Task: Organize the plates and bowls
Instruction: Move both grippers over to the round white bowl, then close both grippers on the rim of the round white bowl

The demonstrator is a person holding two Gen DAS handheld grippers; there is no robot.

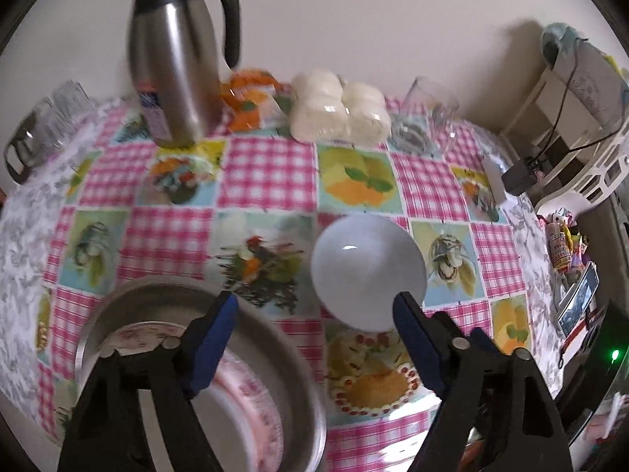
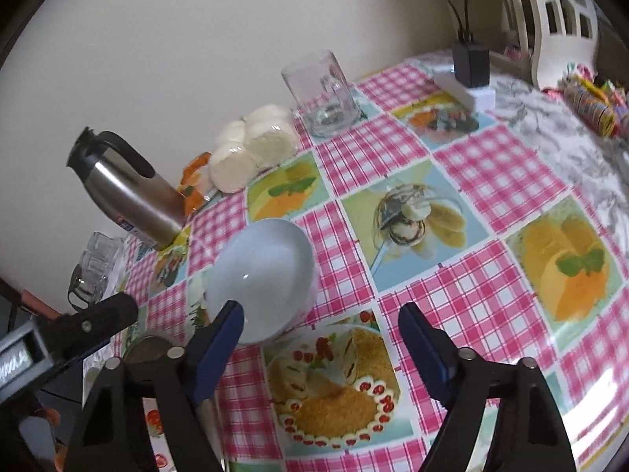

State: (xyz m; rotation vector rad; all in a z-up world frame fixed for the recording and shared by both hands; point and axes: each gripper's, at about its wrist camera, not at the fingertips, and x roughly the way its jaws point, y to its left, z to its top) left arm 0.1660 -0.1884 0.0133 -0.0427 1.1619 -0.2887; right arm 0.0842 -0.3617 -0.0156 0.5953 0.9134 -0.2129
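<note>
A pale white bowl (image 1: 367, 269) stands on the pink checked tablecloth (image 1: 271, 165); it also shows in the right wrist view (image 2: 265, 279). A steel basin (image 1: 283, 358) at the near left holds a pink-patterned plate (image 1: 251, 393). My left gripper (image 1: 314, 314) is open and empty, its left finger over the basin, its right fingertip just before the bowl's near rim. My right gripper (image 2: 318, 322) is open and empty, hovering over the cloth with its left fingertip at the bowl's near edge. The left gripper's body (image 2: 78, 330) shows at the left of the right wrist view.
A steel thermos jug (image 1: 177, 67), glass cups (image 1: 43, 122), an orange packet (image 1: 247, 98) and wrapped white buns (image 1: 338, 112) line the back by the wall. A glass mug (image 2: 324, 94) and a white power strip with black adapter (image 2: 469, 78) stand at the right. Candy wrappers (image 2: 593, 106) lie beside a white chair (image 2: 558, 11).
</note>
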